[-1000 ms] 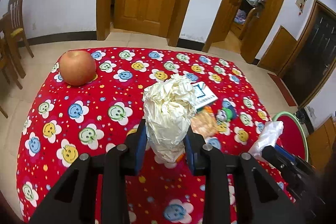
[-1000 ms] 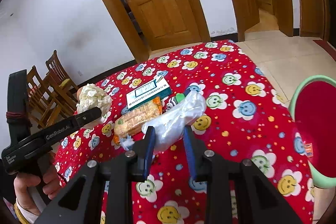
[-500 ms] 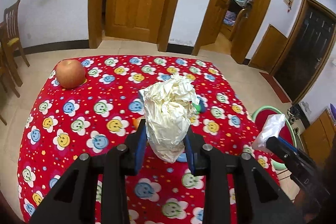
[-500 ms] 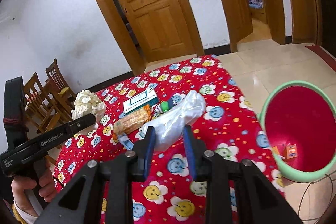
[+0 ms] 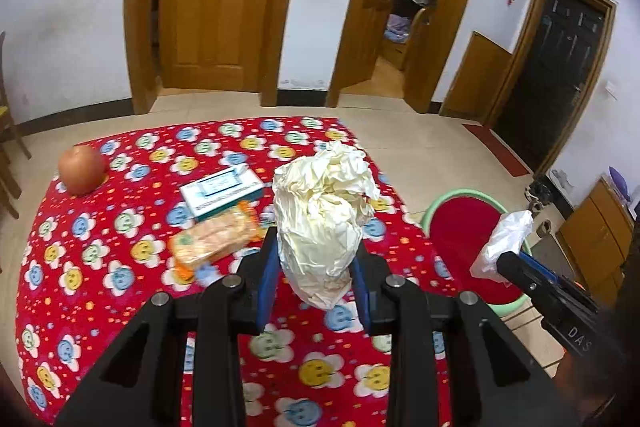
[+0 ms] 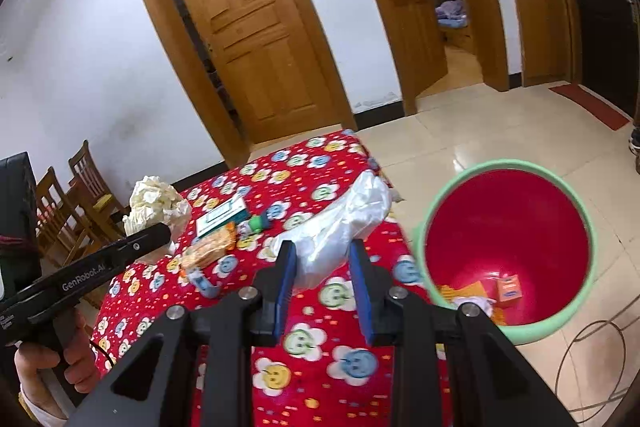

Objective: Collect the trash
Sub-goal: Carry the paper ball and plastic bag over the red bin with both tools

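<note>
My left gripper [image 5: 314,267] is shut on a crumpled cream paper ball [image 5: 324,215] and holds it above the red smiley tablecloth [image 5: 100,267]. The ball also shows in the right wrist view [image 6: 154,203]. My right gripper [image 6: 322,271] is shut on a clear plastic bag [image 6: 344,223], held near the table's right edge. The bag also shows in the left wrist view [image 5: 502,243]. A red bin with a green rim [image 6: 568,323] stands on the floor right of the table, with some trash inside.
On the cloth lie an apple [image 5: 82,169], a white and teal box [image 5: 222,189], an orange snack packet [image 5: 212,241] and a small green item [image 6: 258,223]. Wooden chairs [image 6: 68,203] stand at the left. A cable [image 6: 600,347] lies on the floor by the bin.
Both grippers have risen and swung to the right with their loads. The bin now sits closer and larger in the right wrist view. The box and snack packet show again beside the paper ball.
</note>
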The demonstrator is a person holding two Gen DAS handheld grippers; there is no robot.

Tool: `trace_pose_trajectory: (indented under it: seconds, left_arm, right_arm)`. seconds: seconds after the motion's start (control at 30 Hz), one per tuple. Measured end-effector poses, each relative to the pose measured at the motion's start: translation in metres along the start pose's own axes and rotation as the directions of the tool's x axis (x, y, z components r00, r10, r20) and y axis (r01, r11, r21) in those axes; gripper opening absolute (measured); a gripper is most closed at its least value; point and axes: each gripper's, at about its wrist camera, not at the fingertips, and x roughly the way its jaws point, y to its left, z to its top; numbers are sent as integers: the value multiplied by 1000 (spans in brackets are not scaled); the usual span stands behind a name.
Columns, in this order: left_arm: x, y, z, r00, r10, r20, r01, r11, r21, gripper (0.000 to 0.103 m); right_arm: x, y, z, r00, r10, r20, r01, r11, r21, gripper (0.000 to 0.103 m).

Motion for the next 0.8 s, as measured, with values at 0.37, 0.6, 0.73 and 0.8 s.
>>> trace_pose_trajectory:
  seconds: [0.37, 0.6, 0.73, 0.8]
  left_arm:
    - [31, -61, 3, 996, -78, -39, 81, 995, 63, 33]
    - [55, -97, 2, 990, -117, -77, 124, 987, 104, 33]
    - [70, -114, 1, 985, -132, -109, 144, 982, 120, 33]
    - [78, -120, 0, 982, -137, -126, 153, 980, 126, 33]
  right_arm:
    - [-9, -54, 3, 997, -79, 1, 79, 995, 57, 30]
    - [-7, -90, 1, 991, -131, -21, 133, 986, 104, 30]
    - [-3, -108, 0, 988, -150, -41, 154, 980, 129, 30]
    - [0, -118, 0, 985, -166, -55, 173, 975, 142, 30]
